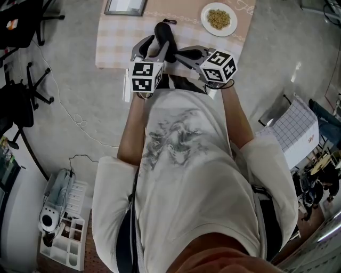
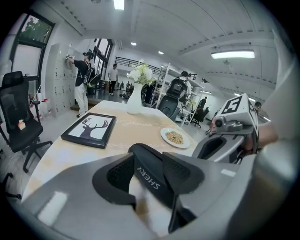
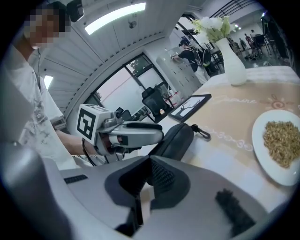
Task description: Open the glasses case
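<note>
Glasses case (image 2: 145, 154) is clamped across its narrow body by your left gripper (image 2: 149, 172), both pads pressed on the black shell with the white lettering showing between them. Your right gripper (image 3: 148, 159) has its jaws brought together on nothing. The case lies beyond its tips, at the middle of that view.

In the head view the case shows at top centre, over the near edge of the table (image 1: 114, 37). Whether its far end rests on the cloth I cannot tell. A small loop (image 3: 205, 134) hangs off that far end. A plate (image 1: 219, 32) of grain lies at upper right and a picture frame (image 1: 126, 6) at upper left, both well apart from the case.

Judge it light, semi-stiff and matte: it should not slip, but may flex if you squeeze hard. Keep your left hold where it is. With the right tips, take the seam between the two halves, or a zip pull if there is one.
</note>
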Demonstrator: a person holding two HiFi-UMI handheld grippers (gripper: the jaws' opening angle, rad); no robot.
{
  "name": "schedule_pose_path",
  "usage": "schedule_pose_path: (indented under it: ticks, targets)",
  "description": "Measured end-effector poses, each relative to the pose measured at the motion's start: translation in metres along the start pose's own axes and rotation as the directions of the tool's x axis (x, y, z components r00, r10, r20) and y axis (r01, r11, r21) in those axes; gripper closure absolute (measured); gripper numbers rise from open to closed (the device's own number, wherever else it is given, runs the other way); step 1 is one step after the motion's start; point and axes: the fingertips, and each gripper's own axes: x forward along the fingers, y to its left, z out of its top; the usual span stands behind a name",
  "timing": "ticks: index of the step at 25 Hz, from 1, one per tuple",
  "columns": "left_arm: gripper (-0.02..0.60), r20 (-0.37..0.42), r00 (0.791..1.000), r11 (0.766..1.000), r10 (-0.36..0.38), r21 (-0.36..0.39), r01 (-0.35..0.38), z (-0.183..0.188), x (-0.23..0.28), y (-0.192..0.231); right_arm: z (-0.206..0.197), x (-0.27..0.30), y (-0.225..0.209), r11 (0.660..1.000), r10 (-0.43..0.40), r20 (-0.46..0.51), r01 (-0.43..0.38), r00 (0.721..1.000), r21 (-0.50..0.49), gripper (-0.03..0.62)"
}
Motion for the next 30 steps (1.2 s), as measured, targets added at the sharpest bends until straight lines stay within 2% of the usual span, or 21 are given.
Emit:
schedule_pose_path:
  ticks: [6, 12, 18, 21, 24, 28, 30]
  targets:
    - [0.363, 0.027, 0.999, 0.998, -0.042, 0.057, 0.04, -0.008, -0.028, -0.005, 0.017, 0.014, 0.003, 1.0, 0.019, 0.011, -0.019, 1.0, -0.009, 0.577]
    - [0.32, -0.017, 0.998, 0.987, -0.067, 0.146, 0.068, -0.028, -0.04, -0.012, 0.028, 0.026, 0.003, 0.999, 0.034, 0.007, -0.034, 0.999, -0.014, 0.577]
    - [0.275, -0.083, 0.996, 0.977, -0.026, 0.208, 0.043, -0.05, -0.031, -0.008, 0.037, 0.044, 0.009, 0.999, 0.044, -0.014, -0.045, 0.999, -0.031, 0.577]
    - [0.267, -0.091, 0.996, 0.971, 0.017, 0.238, 0.006, -0.052, -0.027, 0.002, 0.041, 0.053, 0.013, 0.998, 0.047, -0.026, -0.048, 0.999, -0.038, 0.577]
    - [0.264, -0.089, 0.994, 0.96, 0.067, 0.277, -0.04, -0.05, -0.023, 0.013, 0.044, 0.06, 0.015, 0.998, 0.049, -0.039, -0.051, 0.998, -0.043, 0.577]
    - [0.265, -0.092, 0.992, 0.943, 0.089, 0.328, -0.055, -0.047, -0.017, 0.021, 0.048, 0.068, 0.017, 0.997, 0.054, -0.057, -0.057, 0.997, -0.047, 0.577]
    - [0.295, -0.092, 0.991, 0.937, 0.101, 0.344, -0.064, -0.045, -0.015, 0.026, 0.05, 0.072, 0.017, 0.997, 0.054, -0.065, -0.057, 0.996, -0.047, 0.577]
